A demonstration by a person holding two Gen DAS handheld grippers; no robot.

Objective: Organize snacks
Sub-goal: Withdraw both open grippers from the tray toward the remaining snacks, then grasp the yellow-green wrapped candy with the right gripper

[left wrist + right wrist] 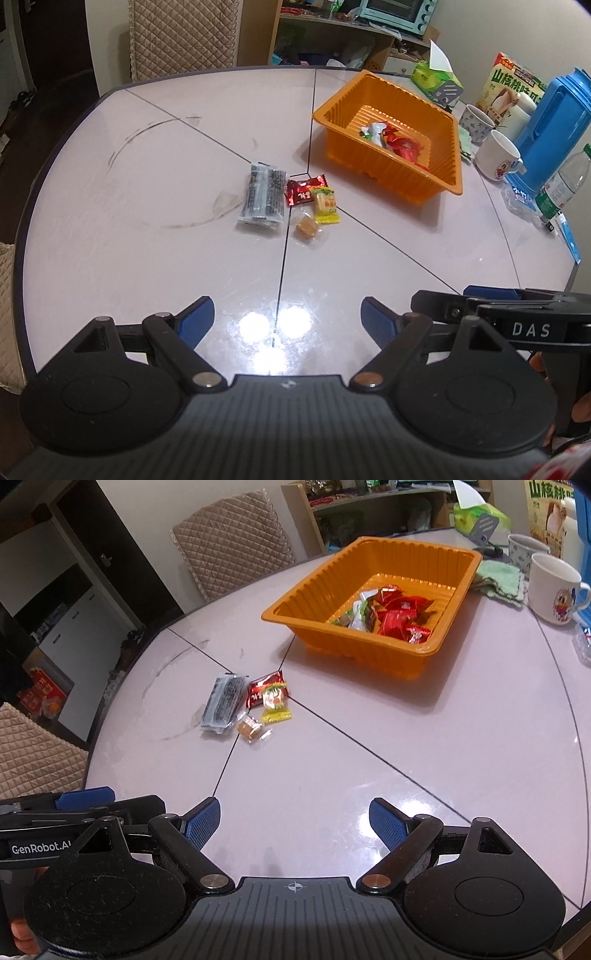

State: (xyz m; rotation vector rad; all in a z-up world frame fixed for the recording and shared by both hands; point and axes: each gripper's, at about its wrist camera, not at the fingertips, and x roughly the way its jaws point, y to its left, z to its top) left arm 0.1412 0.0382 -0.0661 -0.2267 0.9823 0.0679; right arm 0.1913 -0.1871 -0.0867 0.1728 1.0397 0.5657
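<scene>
Mid-task: several wrappers already in the ribbed orange plastic tray (295, 614), four loose.

Left gripper (287, 320) and right gripper (294, 821) both spread wide, empty.

Ahead of the right jaws, well apart: yellow wrapped candy (275, 705), clear-wrapped brown cube (250, 728), red foil packet (258, 688), long dark sachet (223, 705).

Next, probably: reach forward, straddle one piece, pinch.

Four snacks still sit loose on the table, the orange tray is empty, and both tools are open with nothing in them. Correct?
Not quite: the orange tray is not empty. The right wrist view shows several red and white wrapped snacks in it. The rest stands: four snacks lie loose on the table, and the left tool and right tool are open and empty.
</scene>
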